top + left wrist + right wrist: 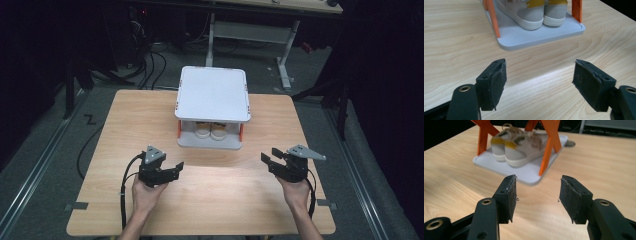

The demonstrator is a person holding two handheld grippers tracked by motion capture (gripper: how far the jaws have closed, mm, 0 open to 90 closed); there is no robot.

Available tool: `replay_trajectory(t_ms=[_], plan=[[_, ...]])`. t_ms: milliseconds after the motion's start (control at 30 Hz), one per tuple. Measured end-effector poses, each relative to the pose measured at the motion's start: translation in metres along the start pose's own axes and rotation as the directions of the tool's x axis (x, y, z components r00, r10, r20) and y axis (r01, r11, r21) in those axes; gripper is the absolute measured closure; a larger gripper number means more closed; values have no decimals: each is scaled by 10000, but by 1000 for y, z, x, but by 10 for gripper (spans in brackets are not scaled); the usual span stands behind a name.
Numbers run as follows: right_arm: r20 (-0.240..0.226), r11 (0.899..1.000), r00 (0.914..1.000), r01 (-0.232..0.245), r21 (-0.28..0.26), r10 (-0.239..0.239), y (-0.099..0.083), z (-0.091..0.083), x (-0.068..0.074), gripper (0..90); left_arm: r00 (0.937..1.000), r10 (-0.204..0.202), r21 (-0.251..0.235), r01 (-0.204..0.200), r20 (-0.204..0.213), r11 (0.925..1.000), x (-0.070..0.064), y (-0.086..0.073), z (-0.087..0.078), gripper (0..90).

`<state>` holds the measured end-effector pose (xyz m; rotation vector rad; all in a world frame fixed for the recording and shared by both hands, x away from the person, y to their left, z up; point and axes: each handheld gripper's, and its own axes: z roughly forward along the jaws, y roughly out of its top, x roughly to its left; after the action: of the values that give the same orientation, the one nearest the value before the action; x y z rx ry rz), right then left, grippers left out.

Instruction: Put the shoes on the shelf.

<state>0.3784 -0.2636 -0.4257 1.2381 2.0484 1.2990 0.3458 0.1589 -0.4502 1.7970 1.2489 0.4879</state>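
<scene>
A small two-level rack (213, 95) with white shelves and orange posts stands at the back middle of the wooden table (125, 125). A pair of beige sneakers with yellow heel tabs (210, 132) sits on its lower shelf (524, 37), heels toward me (509, 147). My left gripper (176, 169) is held low at the front left, open and empty, its jaws (539, 82) spread wide and pointing toward the rack. My right gripper (268, 161) is at the front right, also open and empty (537, 195), aimed at the rack's corner.
The top shelf of the rack is bare. Bare wood lies between the grippers and the rack. Beyond the table are a dark floor with cables (150, 60) and a white desk frame (250, 30).
</scene>
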Motion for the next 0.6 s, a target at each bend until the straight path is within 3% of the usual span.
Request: replay_trajectory(t_ms=[300,600], plan=[[601,9983,9977,-339,476,310,-31,-2,-11,474,9996,-157,448,167,-219,9989,14,-14,1,254],[1464,9895,9892,-306,1415,97,-55,12,-25,456,9933,-211,1055,332,-1135,9939,27,-28,14,238]])
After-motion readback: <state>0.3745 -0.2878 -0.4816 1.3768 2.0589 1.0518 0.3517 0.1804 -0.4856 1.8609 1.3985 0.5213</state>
